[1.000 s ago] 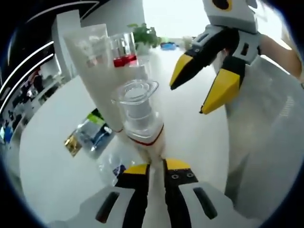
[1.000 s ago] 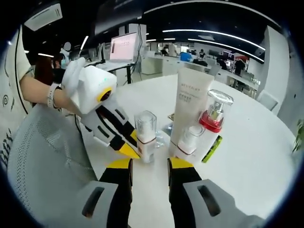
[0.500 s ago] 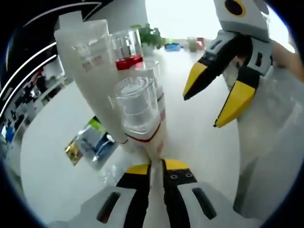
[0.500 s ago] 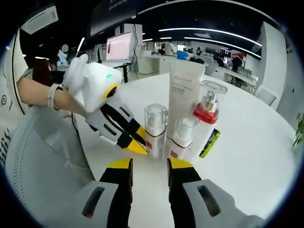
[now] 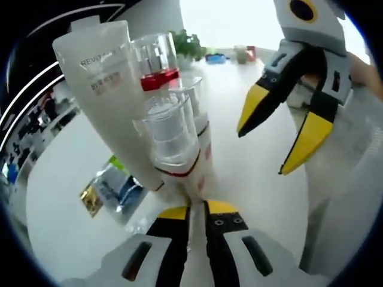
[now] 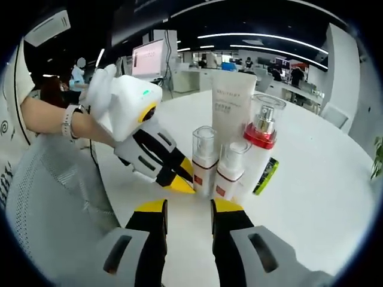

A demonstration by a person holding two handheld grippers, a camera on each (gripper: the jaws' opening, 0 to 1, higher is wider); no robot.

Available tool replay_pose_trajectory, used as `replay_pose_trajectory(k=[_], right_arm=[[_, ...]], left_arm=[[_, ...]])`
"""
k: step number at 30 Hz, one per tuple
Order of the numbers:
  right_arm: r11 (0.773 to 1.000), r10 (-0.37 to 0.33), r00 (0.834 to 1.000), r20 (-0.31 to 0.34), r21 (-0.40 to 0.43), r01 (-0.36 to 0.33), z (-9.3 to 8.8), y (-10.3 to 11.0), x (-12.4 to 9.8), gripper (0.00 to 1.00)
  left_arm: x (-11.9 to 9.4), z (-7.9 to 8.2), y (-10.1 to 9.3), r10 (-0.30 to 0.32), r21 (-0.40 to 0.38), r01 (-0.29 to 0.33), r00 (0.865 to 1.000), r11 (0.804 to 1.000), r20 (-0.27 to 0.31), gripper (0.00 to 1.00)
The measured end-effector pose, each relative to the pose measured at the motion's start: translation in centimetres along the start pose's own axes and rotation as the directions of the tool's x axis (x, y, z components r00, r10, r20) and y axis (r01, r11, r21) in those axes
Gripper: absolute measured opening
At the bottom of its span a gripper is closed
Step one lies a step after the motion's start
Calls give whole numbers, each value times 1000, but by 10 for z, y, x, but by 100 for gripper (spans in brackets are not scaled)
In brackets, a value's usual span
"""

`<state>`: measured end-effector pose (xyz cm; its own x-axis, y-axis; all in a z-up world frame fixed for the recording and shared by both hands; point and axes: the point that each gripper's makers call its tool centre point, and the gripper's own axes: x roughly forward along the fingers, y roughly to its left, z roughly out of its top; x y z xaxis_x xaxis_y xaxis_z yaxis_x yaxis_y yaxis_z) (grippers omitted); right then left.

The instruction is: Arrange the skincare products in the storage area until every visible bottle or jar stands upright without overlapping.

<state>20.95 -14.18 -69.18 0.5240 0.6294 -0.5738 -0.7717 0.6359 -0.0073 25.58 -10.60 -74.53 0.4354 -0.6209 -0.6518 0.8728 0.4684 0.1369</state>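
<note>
Reading "REVIV…": white tube [image 5: 106,89]

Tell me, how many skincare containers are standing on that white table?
4: a tall white tube at the back, a red-collared pump bottle beside it, and two small clear-capped bottles, and, in front. Others may be hidden.

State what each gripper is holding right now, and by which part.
The left gripper is shut on the small clear-capped bottle, gripping its lower body near the base. The right gripper is open and holds nothing.
</note>
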Motion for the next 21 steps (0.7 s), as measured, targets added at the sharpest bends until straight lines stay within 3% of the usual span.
replay_pose_trajectory(k=[21], right_arm=[[1000,-8,1000,-5,7,9,-2,-2,0,29]], left_arm=[[8,4,4,-9,29,9,1000,1000,-17,7]])
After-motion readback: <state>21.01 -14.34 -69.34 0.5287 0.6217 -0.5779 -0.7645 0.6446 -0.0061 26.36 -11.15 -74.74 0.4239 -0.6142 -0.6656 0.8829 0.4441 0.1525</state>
